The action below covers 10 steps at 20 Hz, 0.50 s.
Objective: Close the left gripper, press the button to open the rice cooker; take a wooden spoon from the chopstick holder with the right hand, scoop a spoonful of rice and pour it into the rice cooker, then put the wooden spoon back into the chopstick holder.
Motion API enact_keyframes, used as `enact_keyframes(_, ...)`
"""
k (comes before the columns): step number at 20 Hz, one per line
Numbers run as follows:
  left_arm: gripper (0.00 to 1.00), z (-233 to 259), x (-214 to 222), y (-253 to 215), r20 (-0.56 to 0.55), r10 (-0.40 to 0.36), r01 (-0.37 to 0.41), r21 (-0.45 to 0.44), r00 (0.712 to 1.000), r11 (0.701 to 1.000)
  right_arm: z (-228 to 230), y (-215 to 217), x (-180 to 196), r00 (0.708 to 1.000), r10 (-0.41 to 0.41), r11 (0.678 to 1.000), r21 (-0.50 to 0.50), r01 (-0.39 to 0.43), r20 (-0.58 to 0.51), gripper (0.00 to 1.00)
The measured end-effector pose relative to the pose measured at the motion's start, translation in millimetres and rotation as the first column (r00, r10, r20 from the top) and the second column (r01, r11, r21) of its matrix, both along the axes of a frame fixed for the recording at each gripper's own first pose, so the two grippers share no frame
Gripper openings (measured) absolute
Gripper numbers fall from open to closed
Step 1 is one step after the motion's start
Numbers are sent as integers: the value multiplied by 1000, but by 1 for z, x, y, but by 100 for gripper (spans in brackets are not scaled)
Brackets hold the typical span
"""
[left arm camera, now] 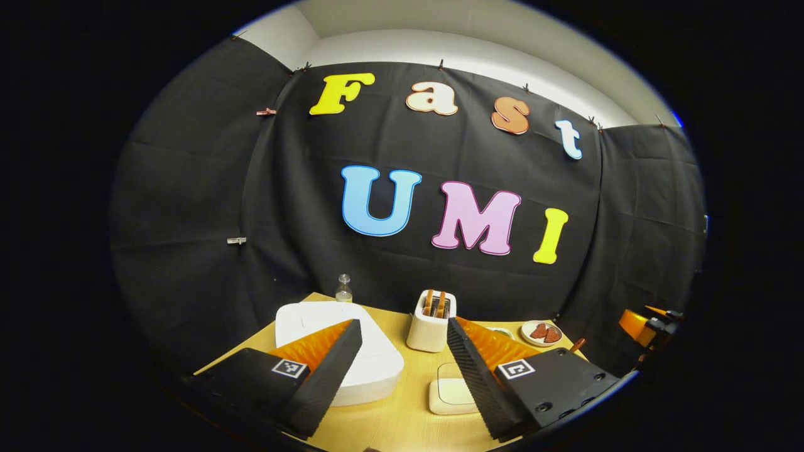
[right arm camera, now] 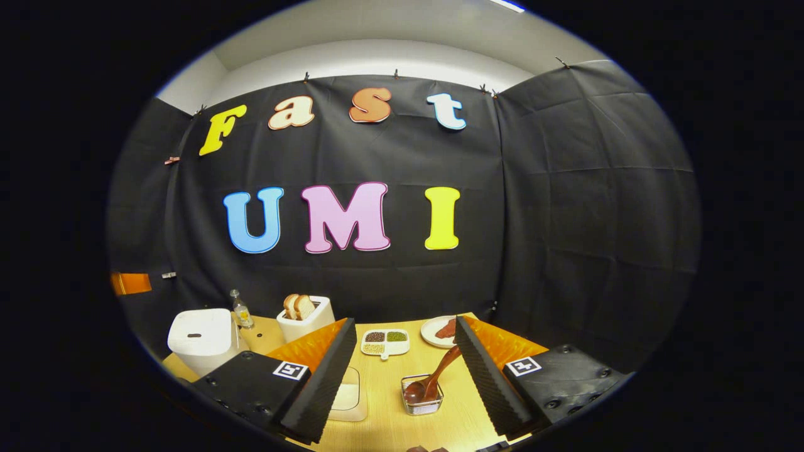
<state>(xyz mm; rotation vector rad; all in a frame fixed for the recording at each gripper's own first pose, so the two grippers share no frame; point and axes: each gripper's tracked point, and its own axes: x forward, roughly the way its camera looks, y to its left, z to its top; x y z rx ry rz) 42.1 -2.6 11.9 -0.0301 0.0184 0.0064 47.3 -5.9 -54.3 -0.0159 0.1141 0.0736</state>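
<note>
Left gripper view: the left gripper (left arm camera: 402, 376) hangs above the tabletop (left arm camera: 402, 420) with its fingers wide apart and nothing between them.
Cooker: the white rice cooker (left arm camera: 364, 358) sits on the left of the tabletop, lid down — the left finger (left arm camera: 326, 370) covers part of it in this view.
Toaster: a white toaster (left arm camera: 430, 326) with two slices in its slots stands just right of the cooker, near the back.
Bottle: a small clear bottle (left arm camera: 343, 289) stands behind the cooker by the wall.
Right gripper view: the right gripper (right arm camera: 402, 376) is also spread open, holding nothing, above the middle of the tabletop.
Spoon: the wooden spoon (right arm camera: 433, 376) stands tilted in the holder (right arm camera: 422, 397), bowl down and handle leaning up to the right — it lies between the two fingers but apart from both.
Holder: a small wire basket on the tabletop, near the front edge.
Dish: a white divided dish (right arm camera: 385, 342) with grains in its compartments sits behind the holder, toward the wall.
Plate: a plate (right arm camera: 440, 331) with reddish pieces lies right of the dish.
Tray: a pale flat square tray (right arm camera: 348, 398) rests on the tabletop left of the holder, partly behind the left finger.
</note>
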Motion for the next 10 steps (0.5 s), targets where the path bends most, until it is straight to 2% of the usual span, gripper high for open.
enact_keyframes(2,89,-2,8,-1,-31,-31,31,-24,999,999,-9,3,4,1000,13,1000,-1,-13,-16,98)
enact_keyframes(3,81,-3,12,0,-47,-43,41,-41,998,998,-12,5,6,1000,19,1000,0,-19,-22,98)
enact_keyframes(4,78,-5,17,4,-66,-48,44,-52,997,998,-14,5,9,999,24,1000,-2,-25,-24,98)
enact_keyframes(5,71,-8,23,9,-82,-45,41,-57,996,998,-16,4,12,999,29,1000,-5,-30,-25,98)
enact_keyframes(7,67,-17,34,23,-123,-29,21,-67,992,998,-20,0,22,999,37,999,-12,-37,-27,98)
enact_keyframes(10,39,-30,51,45,-164,23,-37,-80,986,996,-24,-11,38,999,32,999,-13,-32,-28,98)
